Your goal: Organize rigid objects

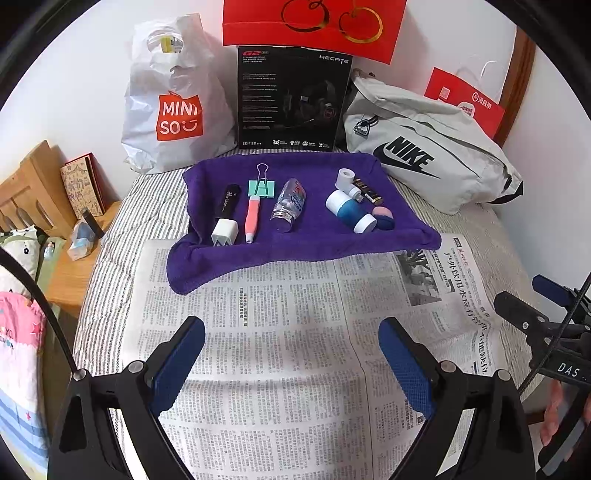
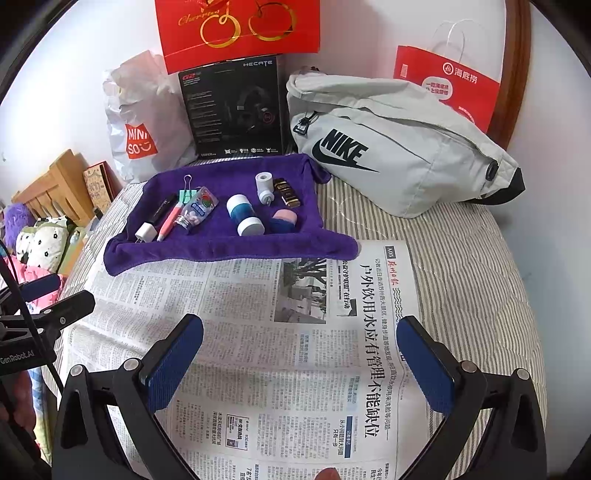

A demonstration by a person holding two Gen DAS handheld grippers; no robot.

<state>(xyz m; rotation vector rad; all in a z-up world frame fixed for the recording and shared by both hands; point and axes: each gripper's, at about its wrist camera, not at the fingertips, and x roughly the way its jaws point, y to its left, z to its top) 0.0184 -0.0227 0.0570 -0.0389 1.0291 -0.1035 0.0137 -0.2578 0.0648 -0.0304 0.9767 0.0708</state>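
Note:
A purple towel (image 1: 317,243) (image 2: 221,249) lies on the bed beyond a newspaper (image 1: 280,332) (image 2: 258,369). On it sit a black tube (image 1: 229,199), a white charger plug (image 1: 223,232), a pink pen (image 1: 252,216), a green binder clip (image 1: 262,186), a clear bottle (image 1: 290,205), a blue-and-white container (image 1: 349,210) (image 2: 243,214), a small white bottle (image 1: 347,181), a black-gold lighter (image 1: 367,192) and a pink-blue puff (image 1: 382,218). My left gripper (image 1: 291,354) hangs open over the newspaper. My right gripper (image 2: 299,354) is open too, holding nothing.
Along the wall stand a white Miniso bag (image 1: 173,110), a black headset box (image 1: 291,99), a red gift bag (image 1: 314,26), a grey Nike bag (image 1: 424,155) and a red paper bag (image 1: 465,99). A wooden bedside table (image 1: 70,266) is at left.

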